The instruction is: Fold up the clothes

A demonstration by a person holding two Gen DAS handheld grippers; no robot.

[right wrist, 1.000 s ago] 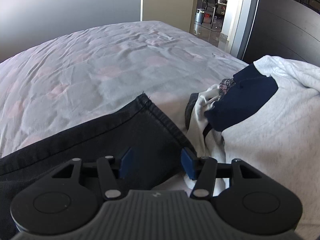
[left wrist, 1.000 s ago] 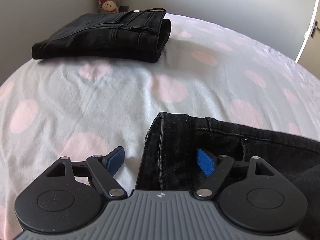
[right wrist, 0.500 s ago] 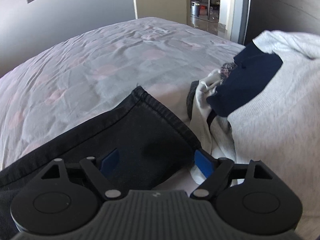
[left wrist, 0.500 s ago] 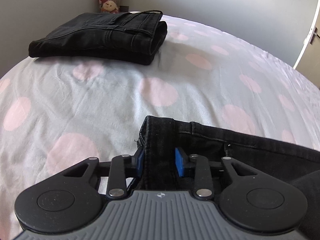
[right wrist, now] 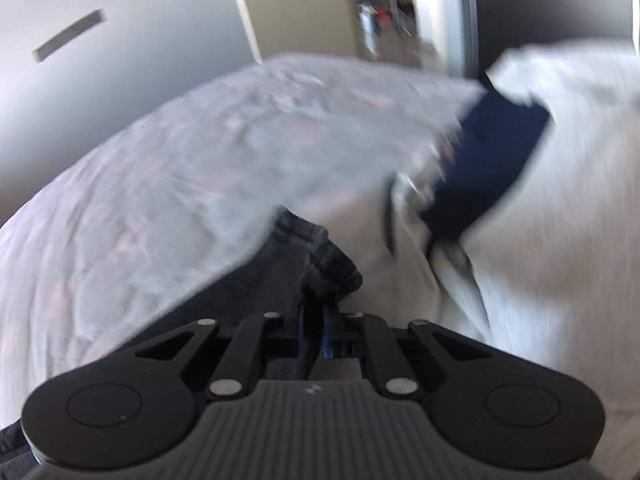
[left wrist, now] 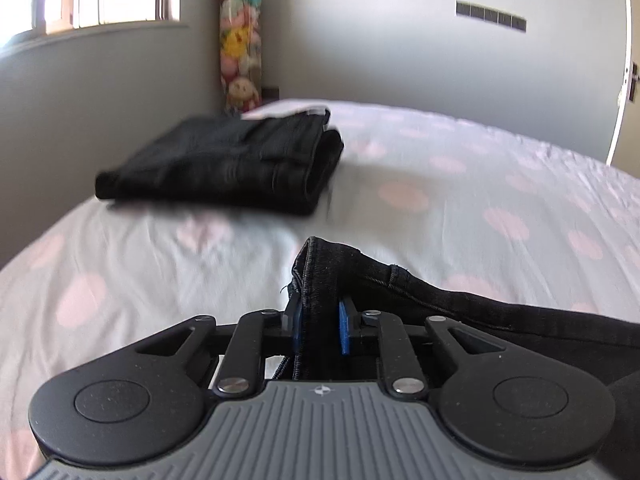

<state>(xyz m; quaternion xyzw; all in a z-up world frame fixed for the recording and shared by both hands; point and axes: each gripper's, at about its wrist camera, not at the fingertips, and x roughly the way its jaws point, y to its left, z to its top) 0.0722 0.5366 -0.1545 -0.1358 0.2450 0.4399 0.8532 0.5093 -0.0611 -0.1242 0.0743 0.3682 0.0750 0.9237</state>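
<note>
Left gripper (left wrist: pixel 320 326) and right gripper (right wrist: pixel 316 330) each clamp a corner of the jeans (left wrist: pixel 460 300), which stretch lengthwise between them.

black jeans (left wrist: pixel 460 300) are matt denim, a bit rough, with raised stitching along the hem. folded pair (left wrist: pixel 228 164) further back looks like the same dull denim. bedsheet (left wrist: pixel 460 200) is thin smooth cotton-looking cloth, lightly creased, no shine. left gripper (left wrist: pixel 320 322) is matt black plastic with shiny metal rivets, blue pads and a ribbed grey body. grey sweater (right wrist: pixel 560 240) in the right view is soft ribbed knit, blurry though
</note>
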